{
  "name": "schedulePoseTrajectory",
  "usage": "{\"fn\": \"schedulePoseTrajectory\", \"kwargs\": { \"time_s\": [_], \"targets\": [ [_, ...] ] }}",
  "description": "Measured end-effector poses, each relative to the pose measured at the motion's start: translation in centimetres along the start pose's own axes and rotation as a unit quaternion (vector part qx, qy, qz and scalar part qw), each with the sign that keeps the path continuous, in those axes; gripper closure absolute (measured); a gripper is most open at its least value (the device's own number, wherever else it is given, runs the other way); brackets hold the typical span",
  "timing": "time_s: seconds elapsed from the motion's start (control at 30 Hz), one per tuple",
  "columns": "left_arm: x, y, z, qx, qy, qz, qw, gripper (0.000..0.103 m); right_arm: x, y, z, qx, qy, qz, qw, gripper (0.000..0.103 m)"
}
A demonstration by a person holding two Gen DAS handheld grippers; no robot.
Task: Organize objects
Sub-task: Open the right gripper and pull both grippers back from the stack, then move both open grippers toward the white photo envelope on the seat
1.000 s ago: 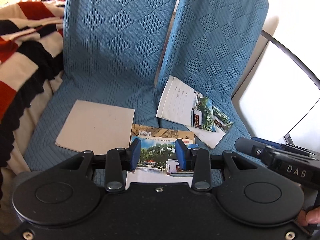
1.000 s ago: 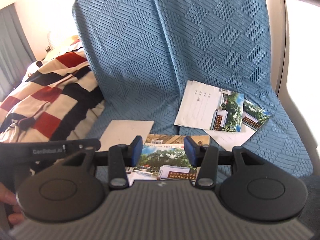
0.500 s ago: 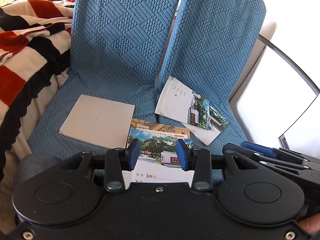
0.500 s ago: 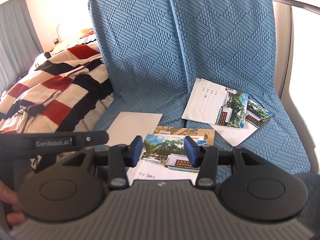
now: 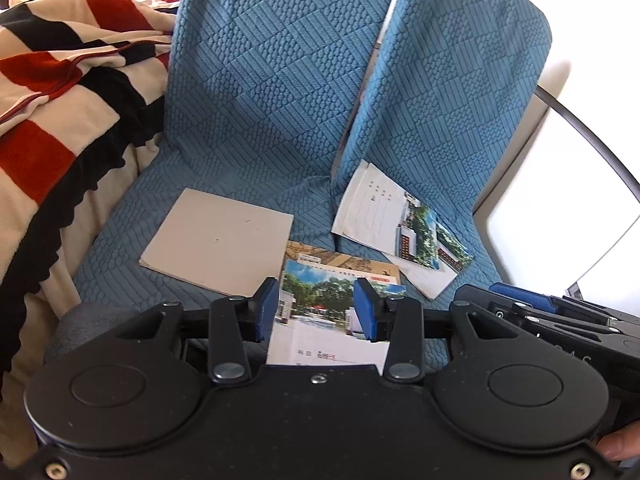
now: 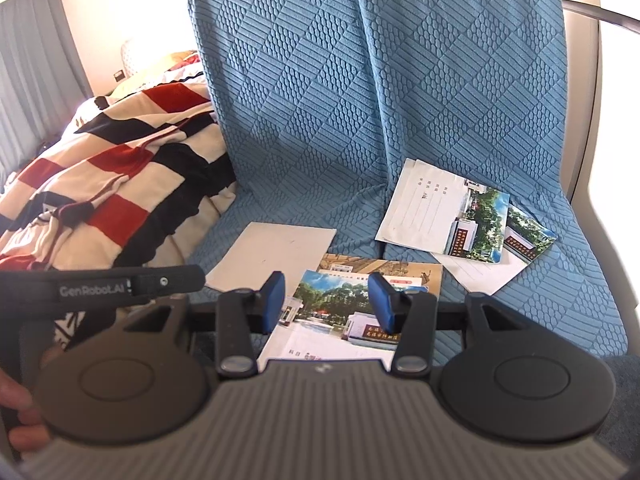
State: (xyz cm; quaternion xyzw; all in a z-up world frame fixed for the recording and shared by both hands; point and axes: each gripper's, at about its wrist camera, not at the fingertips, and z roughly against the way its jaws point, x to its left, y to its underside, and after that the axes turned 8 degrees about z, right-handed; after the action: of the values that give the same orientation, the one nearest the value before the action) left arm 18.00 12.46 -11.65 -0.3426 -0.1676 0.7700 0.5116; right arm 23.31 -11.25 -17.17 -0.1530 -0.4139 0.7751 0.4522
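Grippers (image 5: 316, 308) (image 6: 327, 300), both parted and empty, have drawn back from the booklet (image 5: 320, 312).

Five flat paper items lay on the blue seat cover (image 6: 400, 80): one plain beige card (image 6: 276, 258), one tan illustrated booklet (image 6: 404, 270), and three photo-covered notebooks, one at the near edge (image 6: 332, 320) and two overlapping at the right (image 6: 440, 208) (image 6: 528, 236). One striped blanket (image 6: 120, 184) lay beside them. Two grippers (image 5: 316, 308) (image 6: 326, 300) were in view.
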Motion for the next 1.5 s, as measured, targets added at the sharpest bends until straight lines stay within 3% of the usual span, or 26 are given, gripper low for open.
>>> {"fn": "schedulePoseTrajectory", "kwargs": {
  "time_s": [0.6,1.5],
  "targets": [
    [6.5,-2.6,-4.0,0.014,-0.035,0.051,0.9980,0.062,1.0,-1.4,-7.0,0.049,-0.017,0.006,0.999,0.054],
    [15.3,-6.1,-15.7,0.066,-0.081,0.099,0.9897,0.061,0.3,-4.2,-23.6,0.124,-0.037,0.015,0.992,0.055]
  ]
}}
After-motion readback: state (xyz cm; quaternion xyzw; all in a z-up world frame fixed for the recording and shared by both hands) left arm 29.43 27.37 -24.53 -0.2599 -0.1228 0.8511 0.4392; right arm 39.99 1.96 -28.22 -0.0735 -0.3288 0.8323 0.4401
